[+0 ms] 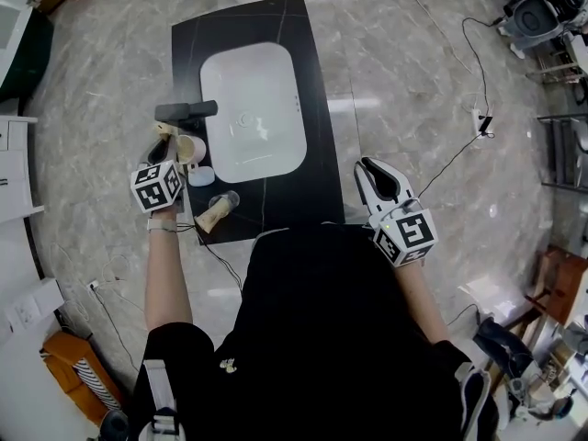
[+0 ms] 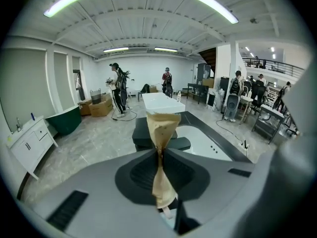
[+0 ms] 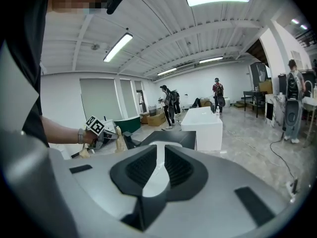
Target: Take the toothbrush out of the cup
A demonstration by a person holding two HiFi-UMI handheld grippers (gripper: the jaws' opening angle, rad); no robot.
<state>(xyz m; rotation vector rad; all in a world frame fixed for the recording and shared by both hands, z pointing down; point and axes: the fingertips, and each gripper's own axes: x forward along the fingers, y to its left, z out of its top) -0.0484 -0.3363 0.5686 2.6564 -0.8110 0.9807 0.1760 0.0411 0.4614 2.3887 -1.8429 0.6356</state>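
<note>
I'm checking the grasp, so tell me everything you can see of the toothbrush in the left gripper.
The toothbrush looks tan and papery, as if wrapped, with faint specks. It seems roughly upright, left of the white basin. It is flared wide on top, pinched narrow where the fingers of the left gripper press on it, and wider again below. Nothing else is seen touching it; bristles cannot be made out.

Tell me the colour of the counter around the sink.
The counter is black with thin pale veins; head view.
</note>
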